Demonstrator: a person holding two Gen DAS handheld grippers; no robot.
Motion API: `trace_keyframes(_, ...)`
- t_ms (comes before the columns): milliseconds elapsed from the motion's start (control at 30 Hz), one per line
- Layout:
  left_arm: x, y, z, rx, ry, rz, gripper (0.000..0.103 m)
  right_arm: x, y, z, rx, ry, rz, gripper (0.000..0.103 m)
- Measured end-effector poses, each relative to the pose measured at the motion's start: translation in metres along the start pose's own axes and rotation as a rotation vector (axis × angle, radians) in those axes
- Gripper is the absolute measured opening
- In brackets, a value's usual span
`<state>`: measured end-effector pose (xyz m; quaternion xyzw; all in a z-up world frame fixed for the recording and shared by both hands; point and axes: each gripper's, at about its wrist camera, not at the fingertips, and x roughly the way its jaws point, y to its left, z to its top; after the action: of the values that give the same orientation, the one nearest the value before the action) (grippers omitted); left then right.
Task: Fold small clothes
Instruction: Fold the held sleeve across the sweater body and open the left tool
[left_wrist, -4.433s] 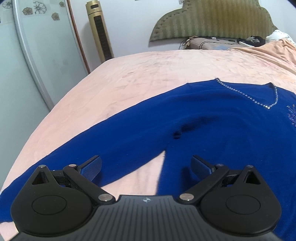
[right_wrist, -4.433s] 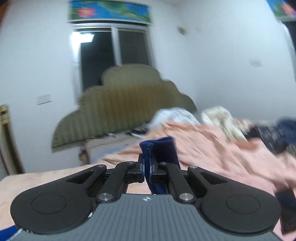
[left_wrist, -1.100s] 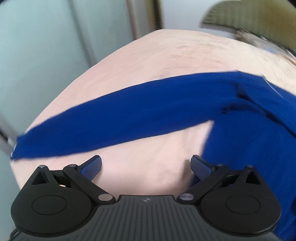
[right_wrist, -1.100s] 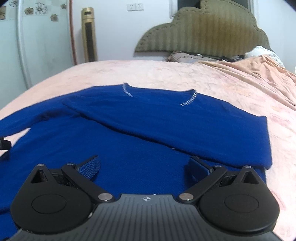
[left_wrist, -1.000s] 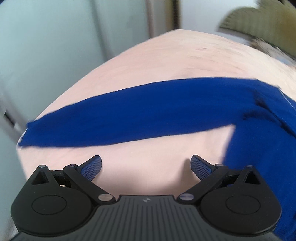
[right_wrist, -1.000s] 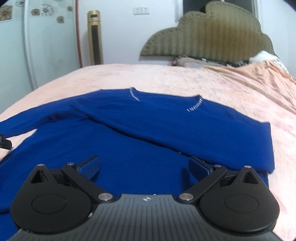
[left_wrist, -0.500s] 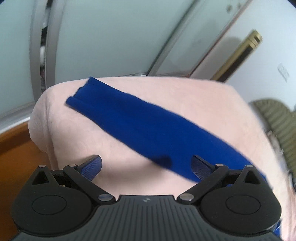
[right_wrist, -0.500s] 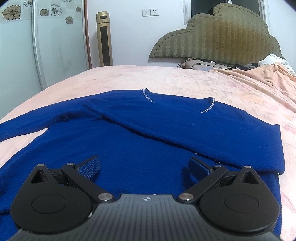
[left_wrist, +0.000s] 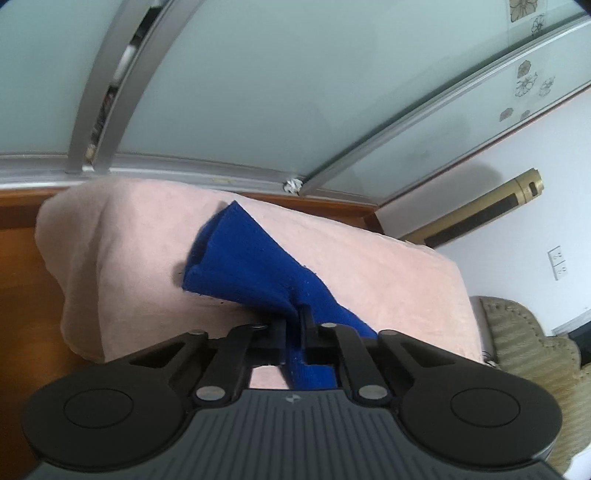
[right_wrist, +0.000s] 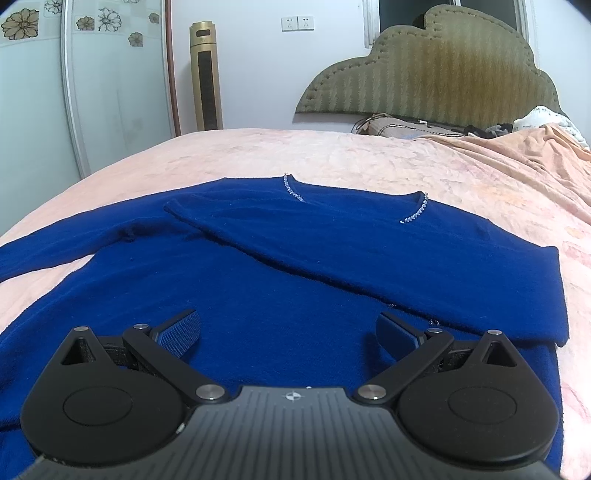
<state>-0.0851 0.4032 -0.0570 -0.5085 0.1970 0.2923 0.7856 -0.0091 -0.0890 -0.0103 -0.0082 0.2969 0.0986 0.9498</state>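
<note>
A blue sweater (right_wrist: 280, 280) lies on the pink bedspread (right_wrist: 332, 155). Its right sleeve (right_wrist: 424, 251) is folded across the chest, and beaded trim shows at the neckline (right_wrist: 293, 190). The left sleeve (right_wrist: 44, 254) stretches out to the left. My left gripper (left_wrist: 294, 317) is shut on the left sleeve's cuff end (left_wrist: 243, 266) near the corner of the bed, and the cuff stands lifted beyond the fingers. My right gripper (right_wrist: 288, 330) is open and empty, just above the sweater's body.
Frosted sliding wardrobe doors (left_wrist: 258, 92) stand close beside the bed's left edge, with wood floor (left_wrist: 22, 295) below. A gold tower fan (right_wrist: 205, 77) and a padded headboard (right_wrist: 424, 70) are at the far end. Rumpled bedding (right_wrist: 535, 147) lies at the right.
My left gripper has swung out to the sleeve's end and closed on the cuff; before it was open above the sleeve. My right gripper stays open over the sweater.
</note>
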Motion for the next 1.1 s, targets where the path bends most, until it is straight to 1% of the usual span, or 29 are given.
trace_keyframes(67, -0.010, -0.014, -0.008, 0.072, -0.042, 0.033, 0.004, 0.000, 0.000, 0.000, 0.000, 0.002, -0.002, 0.102)
trace_keyframes(100, -0.014, -0.026, -0.012, 0.125, -0.073, 0.054, 0.004, 0.001, 0.000, 0.001, 0.002, 0.003, -0.003, 0.102)
trace_keyframes(167, -0.022, -0.058, -0.021, 0.263, -0.153, 0.078, 0.004, 0.001, -0.001, 0.001, 0.005, 0.003, -0.004, 0.102)
trace_keyframes(200, -0.024, -0.081, -0.028, 0.354, -0.186, 0.083, 0.004, 0.001, -0.001, 0.002, 0.005, 0.004, -0.007, 0.102)
trace_keyframes(233, -0.024, -0.100, -0.034, 0.421, -0.198, 0.077, 0.004, 0.002, -0.001, 0.002, 0.004, 0.006, -0.014, 0.102)
trace_keyframes(267, -0.024, -0.122, -0.043, 0.491, -0.205, 0.055, 0.004, 0.001, -0.002, 0.003, 0.003, 0.004, -0.023, 0.102)
trace_keyframes(333, -0.025, -0.170, -0.070, 0.640, -0.204, -0.020, 0.004, -0.002, -0.005, 0.004, 0.002, -0.011, -0.039, 0.102)
trace_keyframes(367, -0.027, -0.193, -0.086, 0.712, -0.203, -0.061, 0.004, -0.005, -0.008, 0.005, 0.007, -0.020, -0.050, 0.102)
trace_keyframes(433, -0.029, -0.236, -0.127, 0.865, -0.193, -0.165, 0.004, -0.009, -0.015, 0.006, 0.023, -0.035, -0.069, 0.102)
trace_keyframes(467, -0.030, -0.254, -0.148, 0.932, -0.175, -0.217, 0.004, -0.011, -0.019, 0.006, 0.034, -0.040, -0.080, 0.102)
trace_keyframes(500, -0.030, -0.271, -0.174, 1.000, -0.139, -0.287, 0.004, -0.013, -0.024, 0.005, 0.043, -0.043, -0.091, 0.102)
trace_keyframes(533, -0.030, -0.282, -0.195, 1.039, -0.095, -0.342, 0.004, -0.015, -0.028, 0.004, 0.051, -0.044, -0.104, 0.102)
trace_keyframes(567, -0.027, -0.292, -0.217, 1.081, -0.029, -0.394, 0.005, -0.017, -0.033, 0.003, 0.060, -0.043, -0.118, 0.102)
trace_keyframes(600, -0.022, -0.302, -0.246, 1.141, 0.078, -0.452, 0.005, -0.019, -0.039, 0.002, 0.070, -0.042, -0.135, 0.102)
trace_keyframes(667, -0.010, -0.309, -0.289, 1.219, 0.254, -0.506, 0.006, -0.022, -0.050, 0.000, 0.091, -0.036, -0.163, 0.102)
trace_keyframes(700, -0.004, -0.310, -0.314, 1.267, 0.357, -0.516, 0.009, -0.023, -0.056, -0.001, 0.104, -0.032, -0.175, 0.102)
trace_keyframes(733, -0.002, -0.308, -0.331, 1.304, 0.423, -0.517, 0.011, -0.025, -0.062, -0.002, 0.114, -0.029, -0.187, 0.102)
trace_keyframes(767, 0.001, -0.303, -0.344, 1.340, 0.473, -0.515, 0.020, -0.027, -0.067, -0.002, 0.121, -0.027, -0.199, 0.102)
trace_keyframes(800, -0.001, -0.298, -0.356, 1.373, 0.503, -0.516, 0.037, -0.029, -0.072, -0.002, 0.126, -0.028, -0.216, 0.102)
trace_keyframes(833, -0.009, -0.291, -0.364, 1.398, 0.508, -0.527, 0.049, -0.031, -0.078, -0.002, 0.128, -0.031, -0.231, 0.102)
trace_keyframes(867, -0.016, -0.285, -0.366, 1.416, 0.497, -0.540, 0.075, -0.033, -0.082, -0.002, 0.130, -0.035, -0.248, 0.102)
trace_keyframes(900, -0.022, -0.279, -0.365, 1.428, 0.479, -0.553, 0.085, -0.034, -0.087, -0.001, 0.133, -0.037, -0.263, 0.102)
trace_keyframes(967, -0.034, -0.274, -0.353, 1.450, 0.426, -0.584, 0.085, -0.032, -0.095, 0.002, 0.156, -0.036, -0.262, 0.103)
trace_keyframes(1000, -0.034, -0.268, -0.341, 1.446, 0.384, -0.579, 0.085, -0.029, -0.099, 0.004, 0.180, -0.032, -0.239, 0.103)
trace_keyframes(1033, -0.032, -0.263, -0.328, 1.428, 0.321, -0.552, 0.085, -0.026, -0.102, 0.007, 0.209, -0.029, -0.199, 0.103)
trace_keyframes(1100, -0.023, -0.259, -0.305, 1.382, 0.202, -0.469, 0.085, -0.016, -0.105, 0.016, 0.274, -0.038, -0.071, 0.102)
